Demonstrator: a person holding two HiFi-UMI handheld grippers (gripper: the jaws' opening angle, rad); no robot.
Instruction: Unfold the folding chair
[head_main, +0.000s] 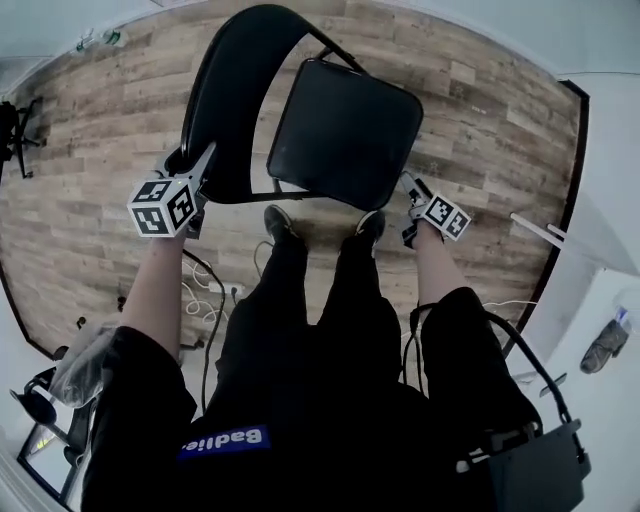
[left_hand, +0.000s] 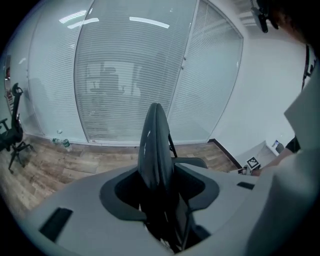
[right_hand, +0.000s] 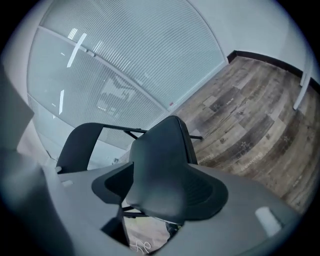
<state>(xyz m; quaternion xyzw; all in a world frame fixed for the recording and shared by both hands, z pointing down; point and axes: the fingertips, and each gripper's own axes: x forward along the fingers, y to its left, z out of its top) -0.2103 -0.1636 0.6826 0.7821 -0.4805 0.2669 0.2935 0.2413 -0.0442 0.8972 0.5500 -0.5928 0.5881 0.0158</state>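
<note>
The black folding chair stands on the wood floor in front of the person's feet, its curved backrest (head_main: 235, 95) on the left and its seat (head_main: 345, 130) on the right. My left gripper (head_main: 190, 172) sits at the backrest's near left edge. In the left gripper view the backrest (left_hand: 155, 145) stands edge-on between the jaws with dark gaps on both sides, so that gripper (left_hand: 160, 192) is open. My right gripper (head_main: 408, 188) is at the seat's near right corner. In the right gripper view the seat (right_hand: 167, 170) fills the wide gap and overlaps the right finger, with the jaws (right_hand: 162, 192) apart.
White cables (head_main: 205, 295) lie on the floor by the person's left leg. An office chair (left_hand: 12, 137) stands at the far left. Behind the folding chair is a glass wall with blinds (left_hand: 135, 75). A white wall with dark skirting (head_main: 575, 180) borders the floor on the right.
</note>
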